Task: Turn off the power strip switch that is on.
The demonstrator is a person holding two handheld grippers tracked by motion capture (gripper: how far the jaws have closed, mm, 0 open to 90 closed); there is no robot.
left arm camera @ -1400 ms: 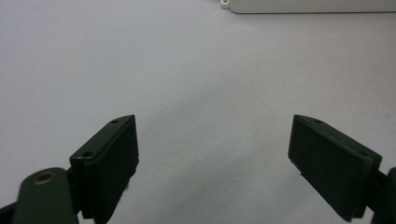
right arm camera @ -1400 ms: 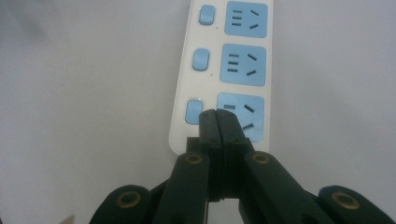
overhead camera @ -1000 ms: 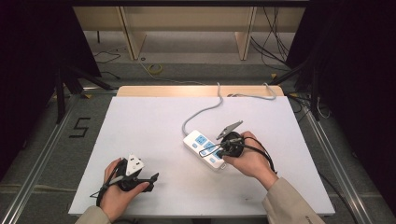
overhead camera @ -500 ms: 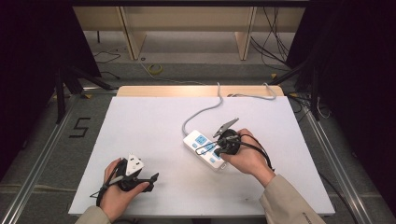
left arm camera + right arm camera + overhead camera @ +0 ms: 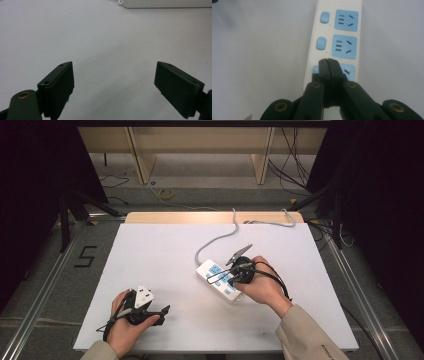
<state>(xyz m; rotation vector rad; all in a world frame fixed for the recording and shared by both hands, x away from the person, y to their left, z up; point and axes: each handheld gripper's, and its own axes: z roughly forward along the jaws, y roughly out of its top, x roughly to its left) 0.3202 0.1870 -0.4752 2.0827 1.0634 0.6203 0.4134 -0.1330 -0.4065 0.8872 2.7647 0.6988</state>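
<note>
In the right gripper view, the closed jaws of the right gripper hid most of the power strip's nearest blue switch and socket at 6 o'clock. In the left gripper view, the top edge at 12 o'clock cut off the strip's white casing. Whether the jaws touched the switch could not be told.

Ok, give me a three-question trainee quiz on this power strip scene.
1. True or false: the left tongs are open with nothing between the jaws.
2. Where do the closed right tongs point? A) at the bare table B) over the power strip, beside a blue switch C) at the grey cord
3. Fill in: the sockets on the strip are coloured ____.

Key: 1 true; 2 B; 3 blue.
</note>
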